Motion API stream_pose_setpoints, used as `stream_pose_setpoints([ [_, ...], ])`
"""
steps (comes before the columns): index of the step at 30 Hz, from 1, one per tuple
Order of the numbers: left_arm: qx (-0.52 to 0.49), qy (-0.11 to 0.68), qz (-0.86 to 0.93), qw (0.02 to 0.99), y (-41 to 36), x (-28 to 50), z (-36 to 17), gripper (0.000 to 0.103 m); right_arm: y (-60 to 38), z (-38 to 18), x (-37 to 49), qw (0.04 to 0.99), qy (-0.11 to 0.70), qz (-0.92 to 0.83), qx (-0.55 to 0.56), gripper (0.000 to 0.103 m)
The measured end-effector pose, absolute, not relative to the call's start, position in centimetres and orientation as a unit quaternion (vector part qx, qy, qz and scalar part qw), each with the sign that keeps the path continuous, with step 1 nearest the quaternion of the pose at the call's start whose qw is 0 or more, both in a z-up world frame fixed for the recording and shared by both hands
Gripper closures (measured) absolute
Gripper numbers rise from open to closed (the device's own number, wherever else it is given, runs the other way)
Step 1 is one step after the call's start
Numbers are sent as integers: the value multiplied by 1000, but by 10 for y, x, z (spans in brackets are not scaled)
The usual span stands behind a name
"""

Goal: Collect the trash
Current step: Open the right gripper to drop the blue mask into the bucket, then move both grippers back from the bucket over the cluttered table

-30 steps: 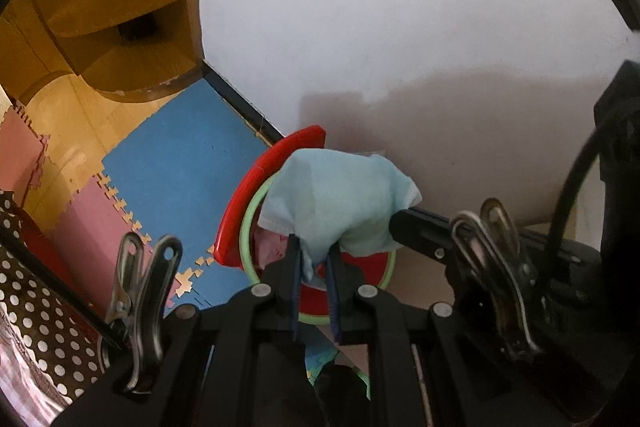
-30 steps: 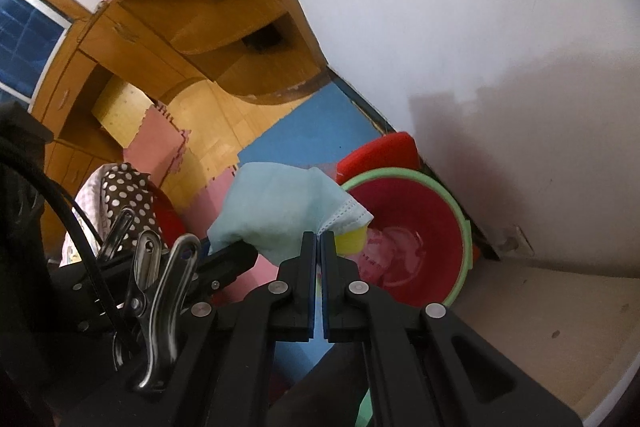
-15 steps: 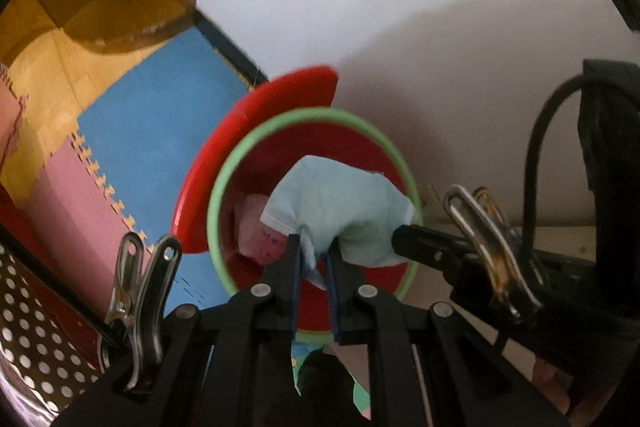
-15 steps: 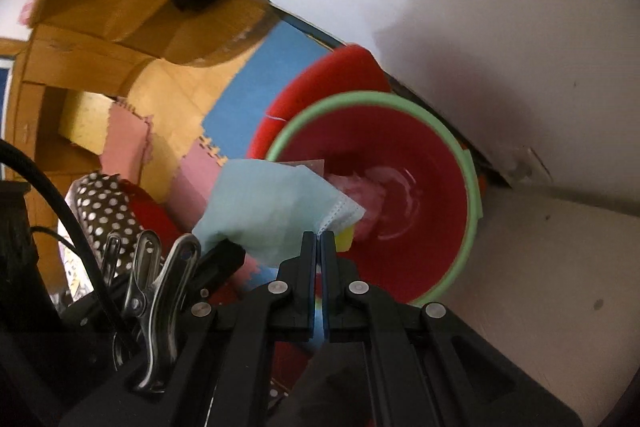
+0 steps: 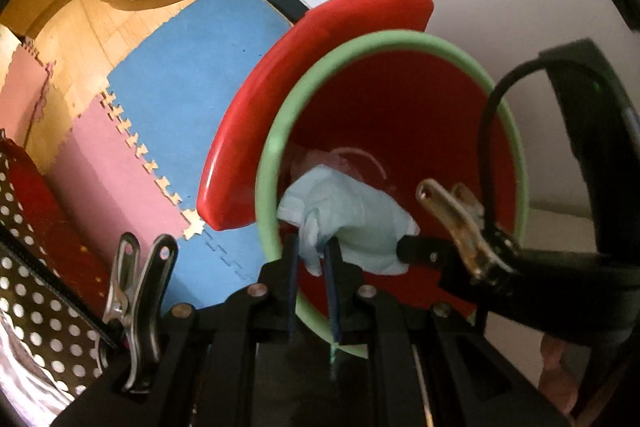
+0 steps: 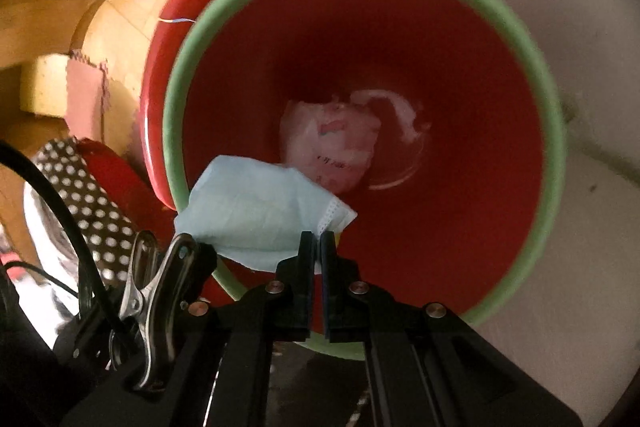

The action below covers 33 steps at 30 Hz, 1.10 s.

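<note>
The left gripper (image 5: 311, 251) was clamped on one end of a pale blue face mask (image 5: 352, 223). The right gripper (image 6: 318, 247) was closed on its other corner (image 6: 256, 211). The mask hung just ahead of both, over the green rim of a red bin (image 6: 460, 67). Crumpled pink paper (image 6: 332, 143) lay farther off, at the bin's bottom.

Mask (image 5: 352, 223) lower — inside bin (image 5: 276, 147)

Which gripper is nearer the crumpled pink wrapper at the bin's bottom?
Neither clearly: left gripper and right gripper both pinch the blue mask above the wrapper.
</note>
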<state>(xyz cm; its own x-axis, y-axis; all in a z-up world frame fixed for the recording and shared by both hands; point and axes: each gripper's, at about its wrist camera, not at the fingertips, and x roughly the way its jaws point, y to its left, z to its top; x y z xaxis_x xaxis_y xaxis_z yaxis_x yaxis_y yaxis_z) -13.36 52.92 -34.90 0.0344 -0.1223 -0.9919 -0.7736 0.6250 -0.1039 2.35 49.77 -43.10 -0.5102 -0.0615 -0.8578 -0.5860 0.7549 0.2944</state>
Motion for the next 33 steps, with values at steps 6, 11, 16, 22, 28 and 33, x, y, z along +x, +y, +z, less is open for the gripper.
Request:
stream_pose_setpoints([
  [6,-343,656,261,620,527,-135,-351,82,485,-451,15,417,842,274,-204,97],
  [11,-357,650,270,614,538,-143,-345,70,478,-453,10,395,854,278,-192,82],
  [16,-354,643,286,616,547,-148,-327,49,480,-437,16,411,843,283,-200,56],
  [22,-366,617,287,635,554,-147,-289,42,482,-398,28,451,820,298,-189,48],
  [28,-360,586,281,670,550,-143,-236,39,475,-342,44,500,791,327,-132,47],
  [33,-346,566,280,694,542,-141,-181,39,467,-290,44,535,765,344,-98,45],
])
